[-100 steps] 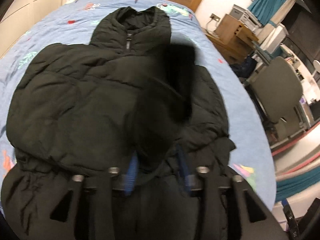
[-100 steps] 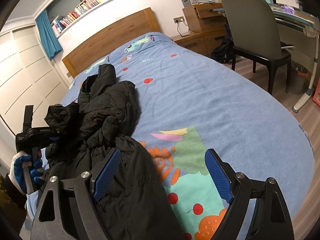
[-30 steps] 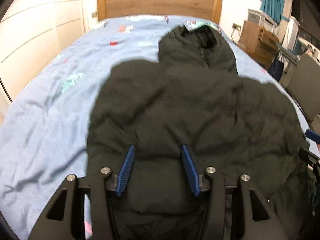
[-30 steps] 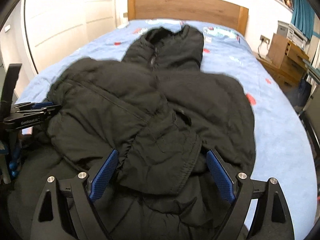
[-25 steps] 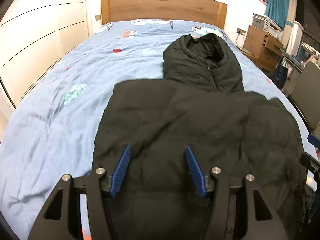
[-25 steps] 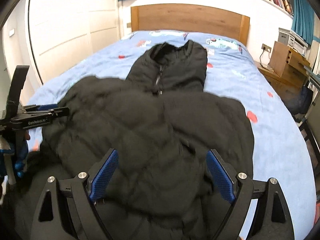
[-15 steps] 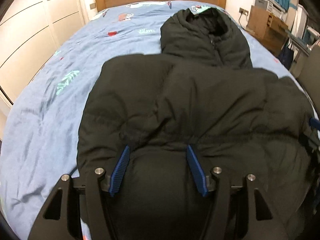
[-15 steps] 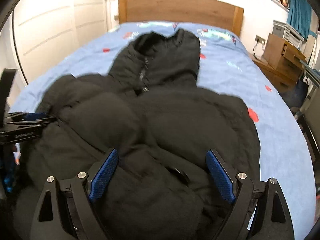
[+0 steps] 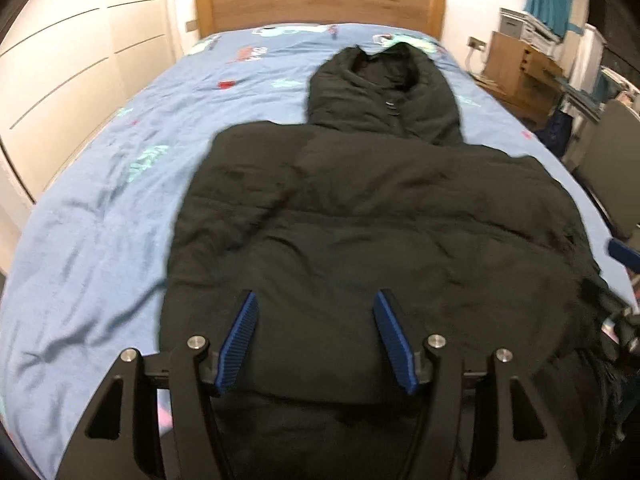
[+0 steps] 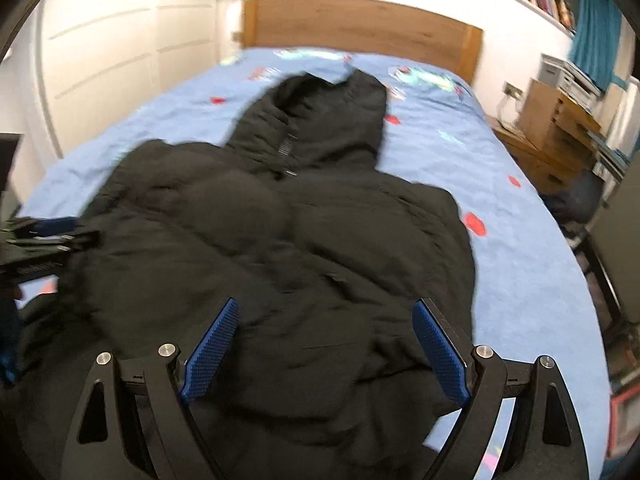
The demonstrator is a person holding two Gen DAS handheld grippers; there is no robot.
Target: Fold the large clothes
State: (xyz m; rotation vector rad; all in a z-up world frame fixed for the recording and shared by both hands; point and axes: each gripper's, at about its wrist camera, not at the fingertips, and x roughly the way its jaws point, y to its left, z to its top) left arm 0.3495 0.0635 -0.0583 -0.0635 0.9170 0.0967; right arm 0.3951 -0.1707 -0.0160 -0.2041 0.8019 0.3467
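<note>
Now your black puffer jacket (image 9: 384,216) lies on the blue bedspread (image 9: 100,208), with its long axis along the bed. The hood (image 9: 384,92) points to the wooden headboard (image 9: 320,0), and the bottom part of the jacket comes toward you, under both grippers. The zipper side is up; you can see the zipper line below the hood in the right wrist view. The fabric is matte, soft and padded, with quilted bulges and many small wrinkles, and the body looks thick, as if folded over itself. The hood is rounded and open at the top.

Your left gripper (image 9: 316,340) has its two blue ribbed pads apart, above the lower part of the jacket, and nothing is pinched between them. Your right gripper (image 10: 326,348) is spread more widely, also over the lower jacket (image 10: 288,248), and it holds nothing. The bedspread (image 10: 516,264) is smooth cotton-like cloth with small red and green prints. On the right of the bed stands a wooden drawer cabinet (image 10: 556,132).
</note>
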